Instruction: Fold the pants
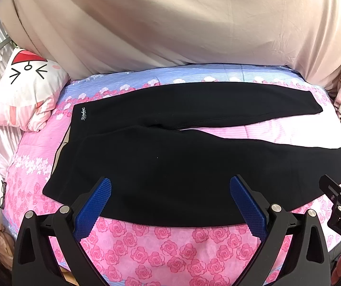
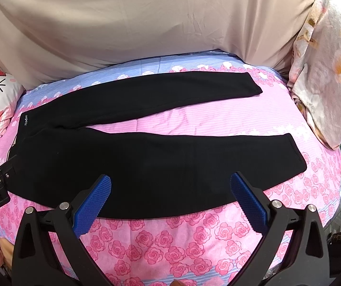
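- The black, soft knit pants lie flat across the middle of both wrist views, waistband toward the left of the frame, the two legs running to the right and splayed apart in a narrow V with pink sheet showing between them.
- A small white script label sits at the waistband corner, left of centre in the left wrist view.
- The cloth looks thick and limp to me, light enough to lift, and I judge it will sag and drag rather than hold a crease; it should not slip much on the cotton under it.
- I would take hold at the near leg's lower hem and at the near waistband corner, pinching the edge so the whole leg carries over onto the far one.
- My left gripper hangs at the bottom of its frame over the near edge of the pants, blue pads spread wide, nothing between them.
- My right gripper sits likewise at the bottom of its view, released and bare, above the near leg.
- The pants rest on a pink rose-printed bedsheet with a blue striped band.
- A white cartoon-face pillow is at the left of the frame, a pale floral pillow at the right, and a beige drape fills the top.
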### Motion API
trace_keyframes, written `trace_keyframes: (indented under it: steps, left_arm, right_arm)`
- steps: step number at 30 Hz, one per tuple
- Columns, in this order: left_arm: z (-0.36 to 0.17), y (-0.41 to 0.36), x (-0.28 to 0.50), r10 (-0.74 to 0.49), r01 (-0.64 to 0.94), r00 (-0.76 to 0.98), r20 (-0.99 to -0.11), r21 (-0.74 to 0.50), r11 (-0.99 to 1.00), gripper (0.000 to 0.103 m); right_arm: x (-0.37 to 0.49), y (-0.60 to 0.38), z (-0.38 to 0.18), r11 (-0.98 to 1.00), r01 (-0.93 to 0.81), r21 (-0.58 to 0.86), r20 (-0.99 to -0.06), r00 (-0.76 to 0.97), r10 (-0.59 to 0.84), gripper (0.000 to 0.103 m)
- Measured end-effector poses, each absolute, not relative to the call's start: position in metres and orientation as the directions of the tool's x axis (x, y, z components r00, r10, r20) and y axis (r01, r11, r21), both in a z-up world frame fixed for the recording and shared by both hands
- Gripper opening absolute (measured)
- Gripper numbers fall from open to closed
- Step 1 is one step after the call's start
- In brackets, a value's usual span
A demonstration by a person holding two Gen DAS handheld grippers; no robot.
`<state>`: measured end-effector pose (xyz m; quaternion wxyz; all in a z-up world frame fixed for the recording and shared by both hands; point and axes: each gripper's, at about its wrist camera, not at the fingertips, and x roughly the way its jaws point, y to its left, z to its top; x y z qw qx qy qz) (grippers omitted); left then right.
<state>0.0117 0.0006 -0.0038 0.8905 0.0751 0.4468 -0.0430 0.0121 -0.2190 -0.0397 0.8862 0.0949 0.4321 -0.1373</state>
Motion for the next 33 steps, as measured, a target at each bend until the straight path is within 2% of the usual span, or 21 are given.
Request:
trace_keyframes:
  steps: [15,18,22,27,30,33]
  left_arm:
    - [-0.015,0.002,0.041,0.018,0.135,0.591,-0.806,0.121,0.983,0.098]
    - [-0.033,0.022,0.077,0.023,0.080,0.536,-0.844,0.078,0.994,0.098]
    - [-0.057,0.060,0.127,0.042,-0.041,0.480,-0.876,0.025,0.999,0.098]
    - [-0.080,0.087,0.171,0.116,-0.105,0.488,-0.865,0.073,0.992,0.098]
    - [-0.092,0.097,0.192,0.177,-0.137,0.490,-0.853,0.125,0.983,0.098]
    - [-0.100,0.104,0.205,0.168,-0.131,0.464,-0.870,0.120,0.984,0.098]
  right_arm:
    - [0.039,-0.243,-0.054,0.941,0.330,0.079,-0.818,0.561,-0.128,0.098]
    - [0.069,-0.287,-0.069,0.928,0.365,0.069,-0.826,0.542,-0.152,0.098]
    - [0.129,-0.402,-0.090,0.884,0.460,0.088,-0.833,0.520,-0.188,0.098]
    - [0.220,-0.533,-0.123,0.881,0.469,0.055,-0.847,0.490,-0.208,0.098]
    - [0.253,-0.572,-0.140,0.887,0.460,0.037,-0.858,0.470,-0.208,0.098]
    - [0.276,-0.591,-0.155,0.910,0.413,0.042,-0.859,0.479,-0.178,0.098]
